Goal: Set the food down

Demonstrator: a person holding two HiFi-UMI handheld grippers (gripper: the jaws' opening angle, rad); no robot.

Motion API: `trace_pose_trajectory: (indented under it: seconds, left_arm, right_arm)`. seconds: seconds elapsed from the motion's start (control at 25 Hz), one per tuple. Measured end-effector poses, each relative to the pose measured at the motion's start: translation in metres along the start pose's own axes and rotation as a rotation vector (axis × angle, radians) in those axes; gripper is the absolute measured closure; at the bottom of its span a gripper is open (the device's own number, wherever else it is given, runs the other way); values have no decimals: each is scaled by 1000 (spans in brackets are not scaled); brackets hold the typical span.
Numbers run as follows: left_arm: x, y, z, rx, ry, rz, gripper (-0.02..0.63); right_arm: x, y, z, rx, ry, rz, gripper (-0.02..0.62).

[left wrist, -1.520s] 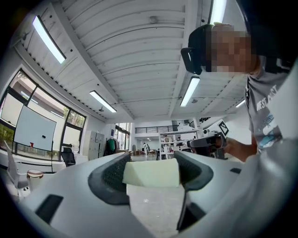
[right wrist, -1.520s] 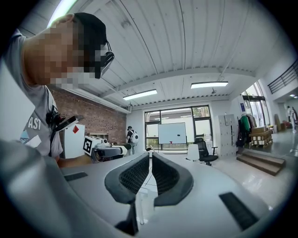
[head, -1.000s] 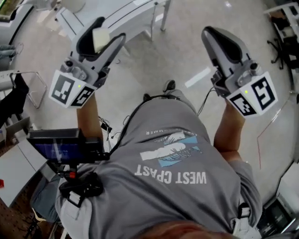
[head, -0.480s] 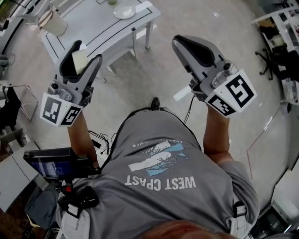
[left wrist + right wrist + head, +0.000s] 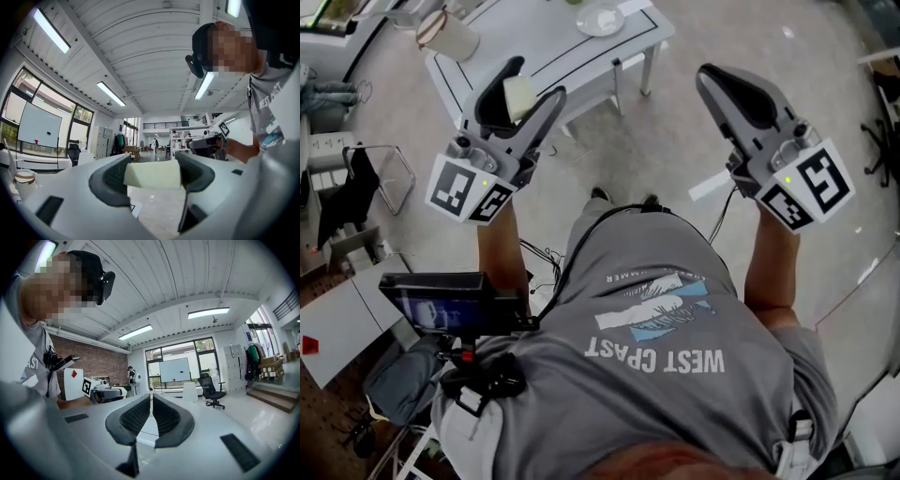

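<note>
A pale yellow block of food (image 5: 518, 96) (image 5: 153, 175) is clamped between the jaws of my left gripper (image 5: 518, 94) (image 5: 152, 176), which is held up in the air at the left. My right gripper (image 5: 727, 82) (image 5: 151, 417) is raised at the right, shut with nothing between its jaws. A white table (image 5: 520, 49) stands ahead on the floor, beyond the left gripper. On it rest a white plate (image 5: 600, 19) and a cream cup with a brown rim (image 5: 447, 35).
The person's grey shirt (image 5: 656, 347) fills the lower middle of the head view, with a screen device (image 5: 455, 303) at the waist. A metal rack (image 5: 366, 183) stands at left. An office chair (image 5: 209, 389) and whiteboard (image 5: 175, 370) show in the right gripper view.
The view has shifted: both grippers and the table sit further right in the frame than half a second ago. The left gripper still holds the food block.
</note>
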State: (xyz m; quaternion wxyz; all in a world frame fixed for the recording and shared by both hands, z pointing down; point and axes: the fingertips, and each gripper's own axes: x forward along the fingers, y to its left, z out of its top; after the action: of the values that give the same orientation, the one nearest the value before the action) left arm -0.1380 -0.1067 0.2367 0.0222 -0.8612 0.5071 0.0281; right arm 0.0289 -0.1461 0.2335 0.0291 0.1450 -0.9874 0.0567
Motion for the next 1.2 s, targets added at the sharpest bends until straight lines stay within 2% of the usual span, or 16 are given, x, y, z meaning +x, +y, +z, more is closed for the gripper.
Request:
trace_pose_trajectory:
  seconds: [0.24, 0.36, 0.56, 0.8, 0.96, 1.2]
  left_arm:
    - [18, 79, 6, -15, 6, -64, 307]
    - [24, 103, 0, -15, 9, -108, 307]
    - [20, 99, -5, -2, -4, -175, 307]
    - [26, 90, -2, -11, -16, -211, 307]
    - [37, 87, 3, -17, -9, -209, 307]
    - [64, 96, 11, -40, 4, -167, 307]
  right_arm:
    - [73, -23, 22, 3, -6, -51, 586]
    - [95, -26, 19, 1, -10, -86, 586]
    - [93, -14, 13, -14, -33, -146, 586]
    - [78, -8, 16, -23, -25, -183, 586]
    - [69, -19, 27, -23, -19, -190, 586]
    - [72, -47, 47, -21, -6, -150, 586]
